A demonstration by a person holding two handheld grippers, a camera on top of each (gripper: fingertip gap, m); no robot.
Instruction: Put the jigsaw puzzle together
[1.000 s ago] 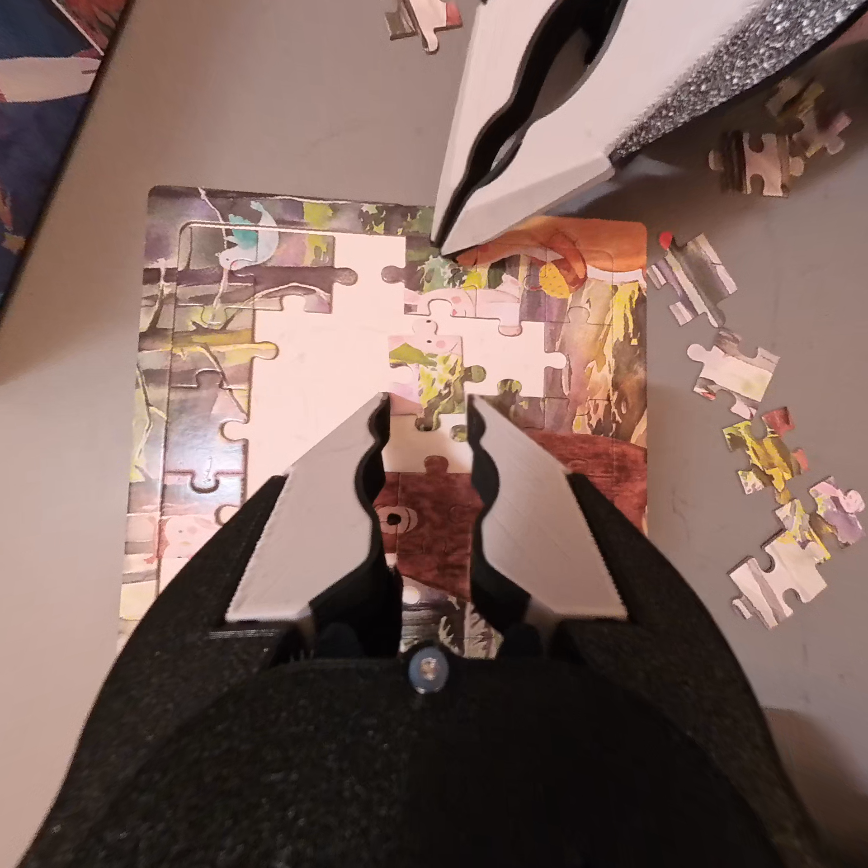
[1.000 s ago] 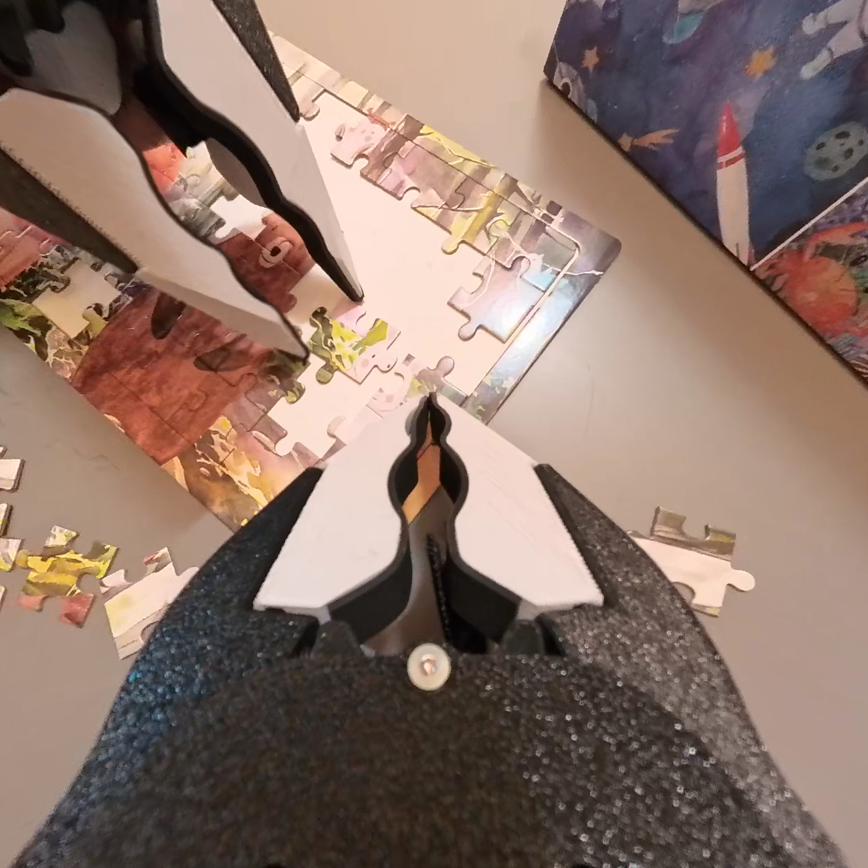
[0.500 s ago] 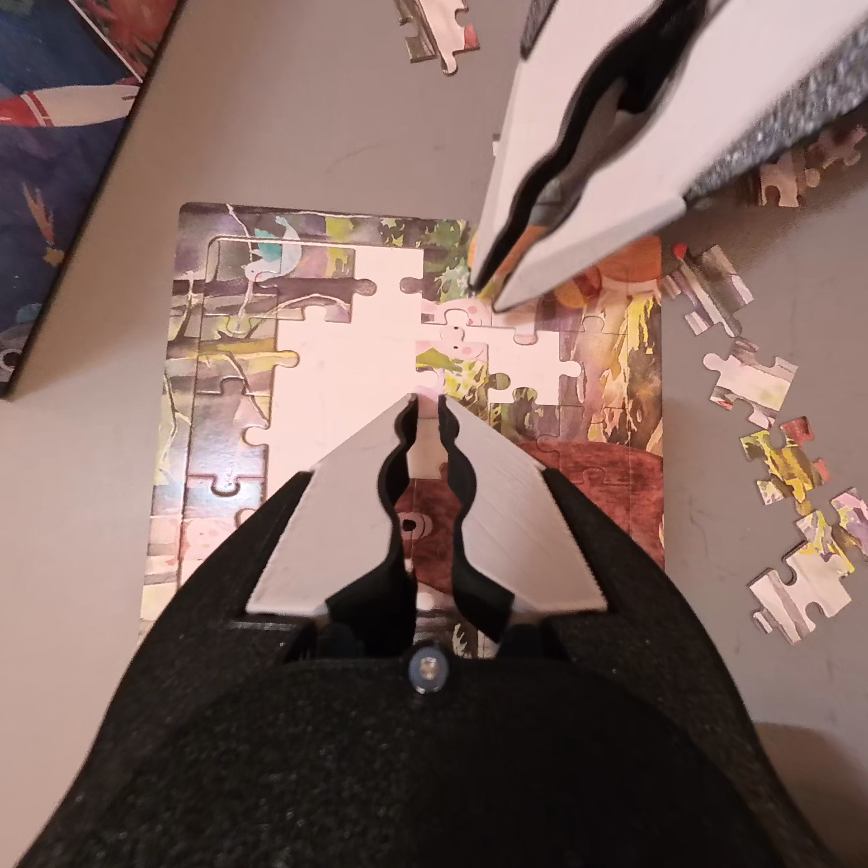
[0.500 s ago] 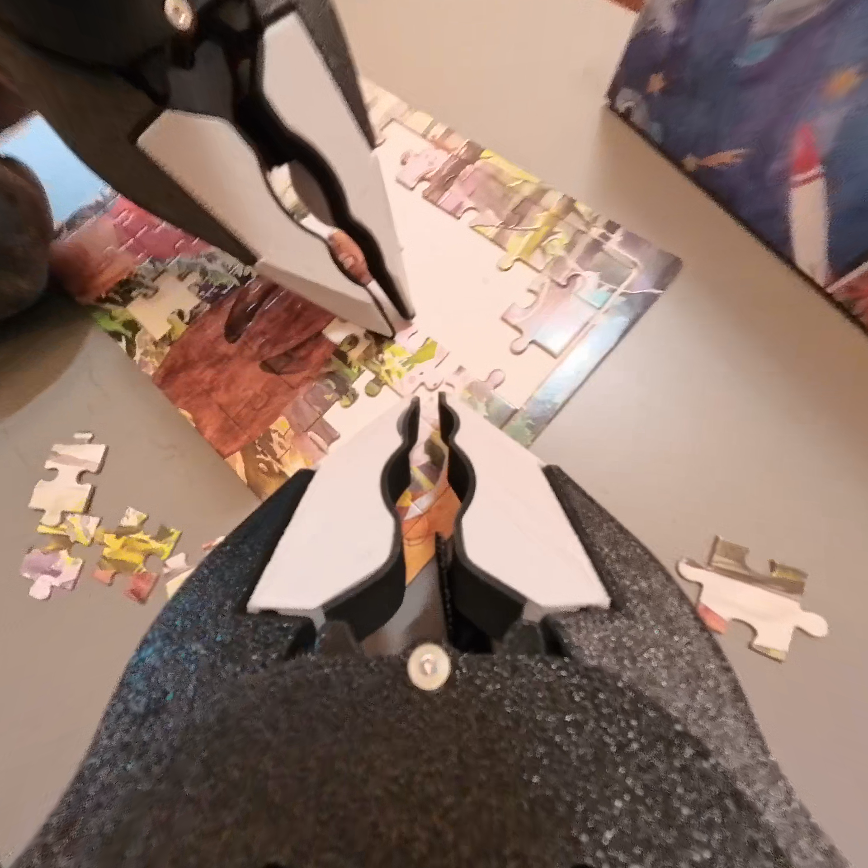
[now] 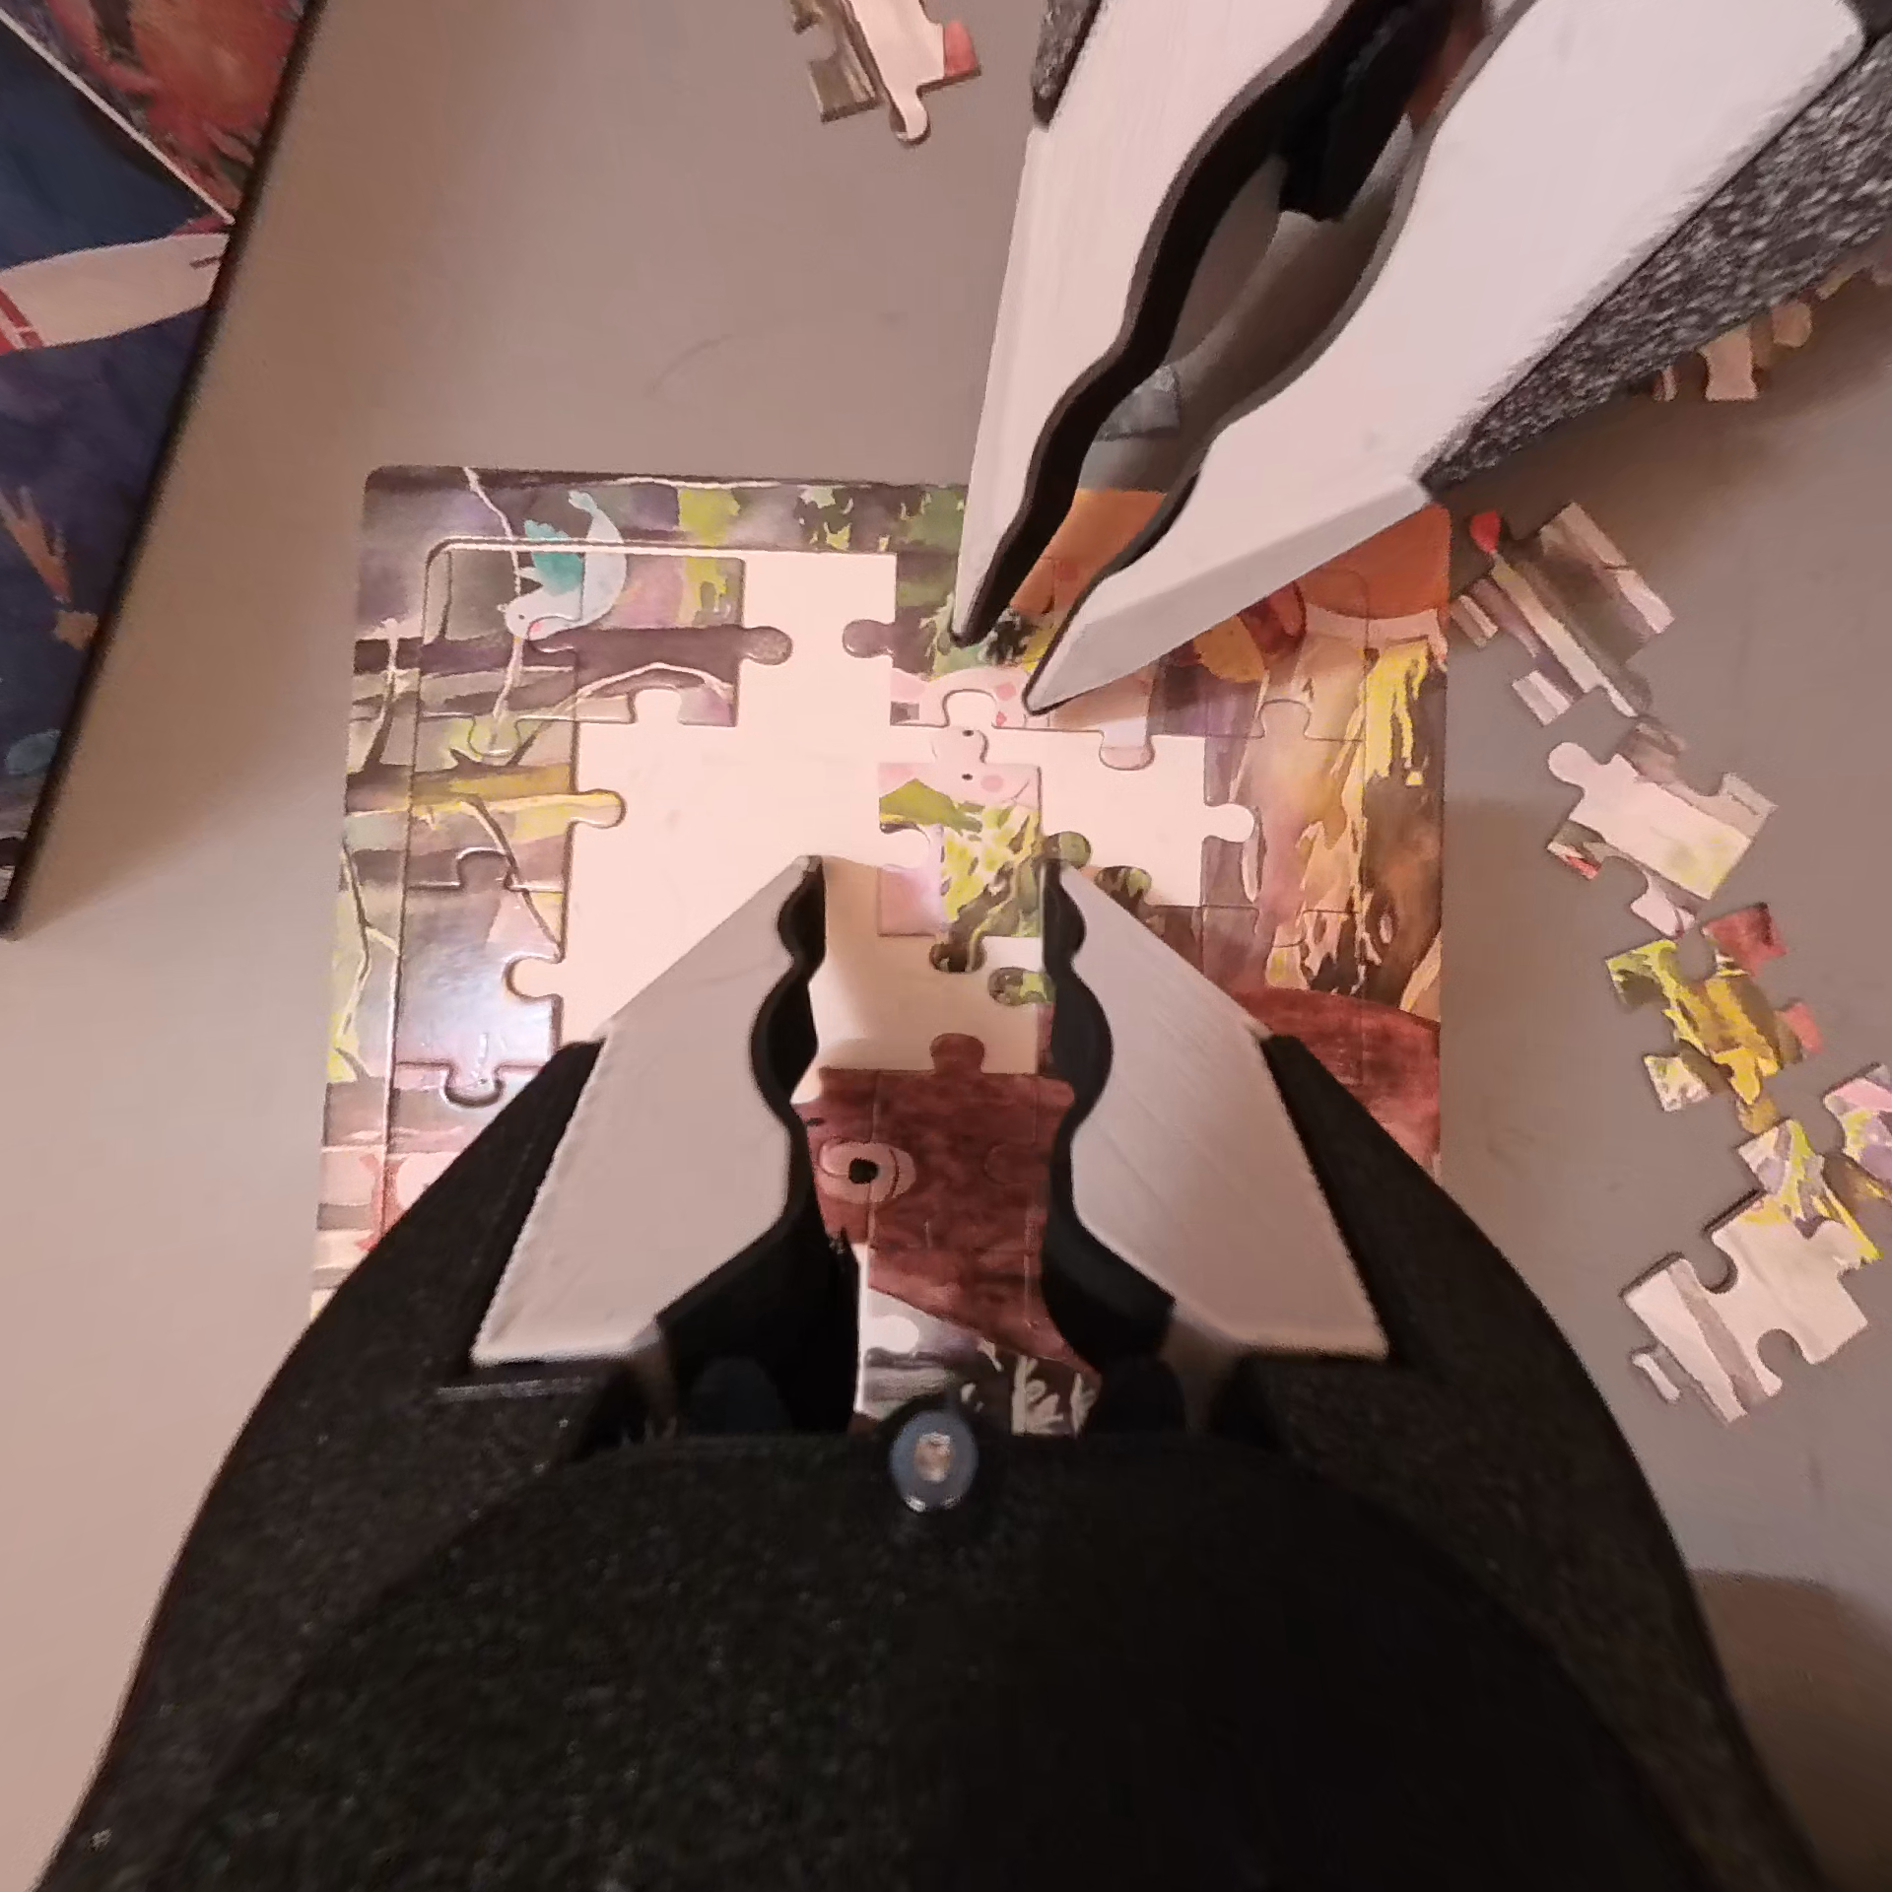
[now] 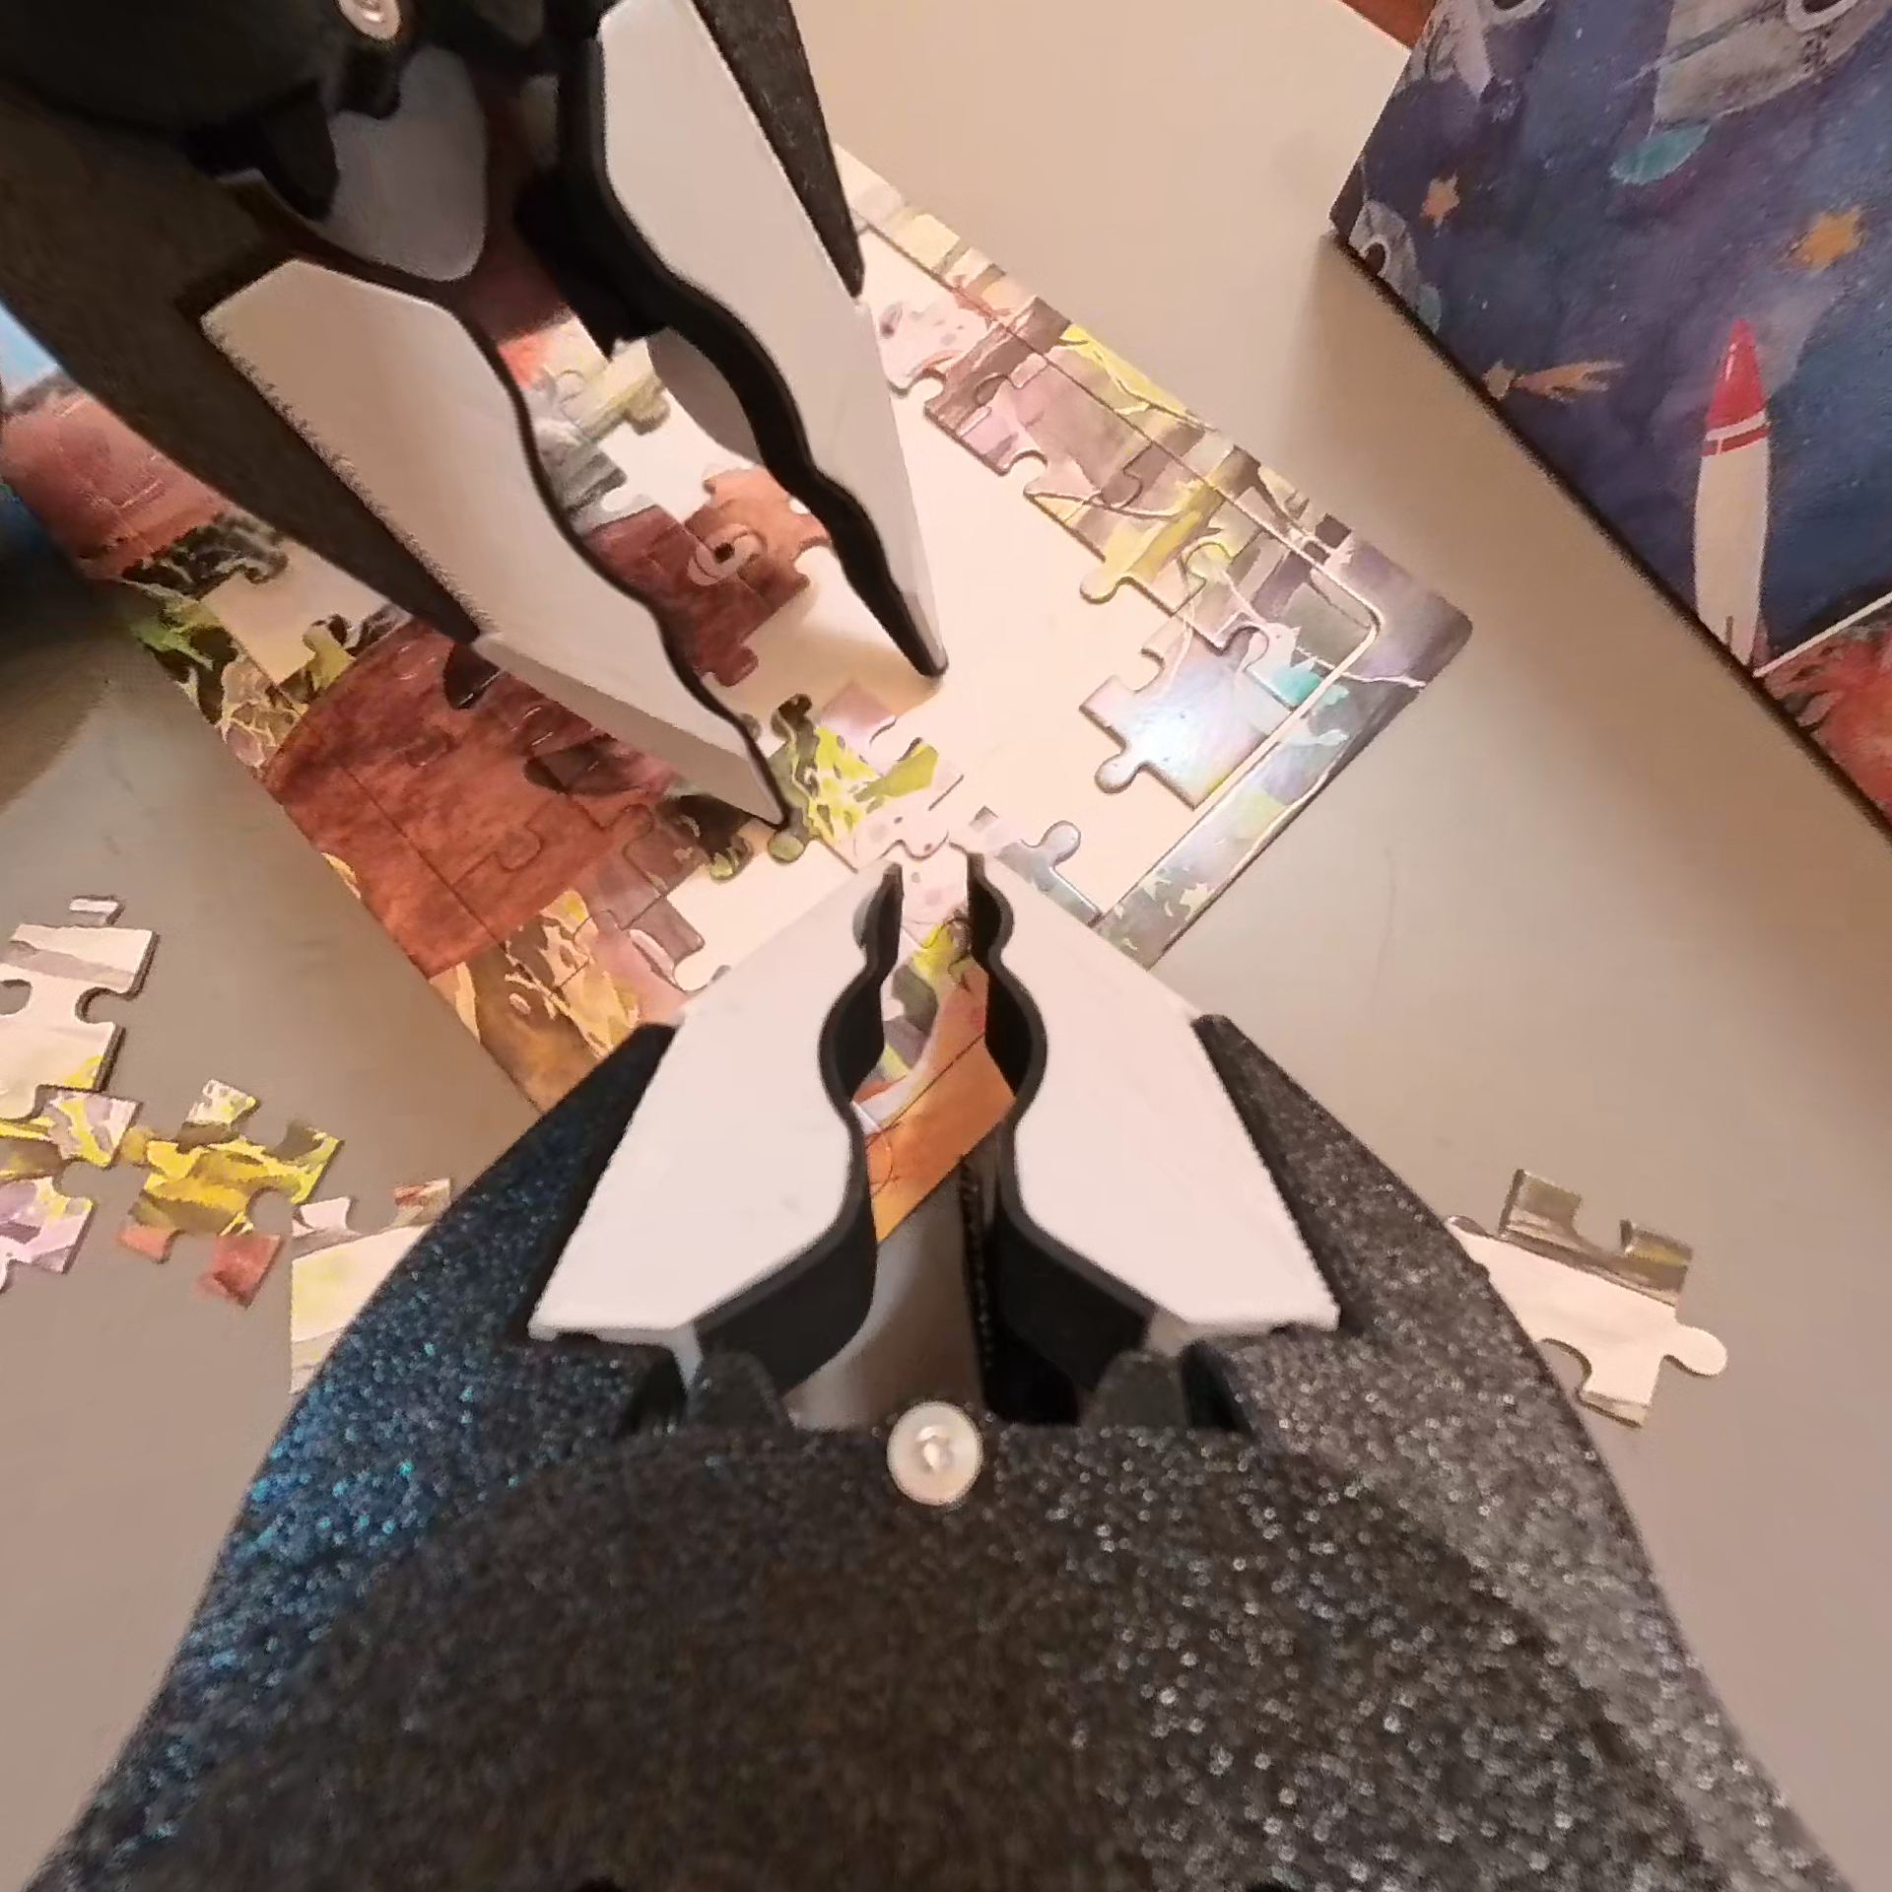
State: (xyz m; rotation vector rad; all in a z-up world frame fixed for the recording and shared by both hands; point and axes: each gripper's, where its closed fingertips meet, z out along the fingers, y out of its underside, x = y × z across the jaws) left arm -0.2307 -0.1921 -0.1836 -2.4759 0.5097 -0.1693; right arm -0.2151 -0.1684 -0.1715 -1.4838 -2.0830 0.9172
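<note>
Puzzle board (image 5: 491,921), partly filled, lies flat on the grey table (image 5: 614,307), its long axis running away from the left wrist camera, with the brown bear part at the near end and the pale bird at the far left corner. A white unfilled patch (image 5: 706,819) takes up its middle. The left gripper (image 5: 932,870) hovers over that patch with its jaws spread and nothing between them. The right gripper (image 6: 932,870) points down at the far right part of the board, its jaws parted by a narrow gap; an orange piece (image 5: 1111,512) sits between them, but I cannot tell whether they pinch it. Five loose pieces (image 5: 1689,1024) lie in a row on the table to the right of the board, one more (image 5: 891,61) beyond its far edge, and others at the upper right are half hidden. A dark blue box (image 6: 1689,307) with a rocket picture stands to the left; no writing can be read
</note>
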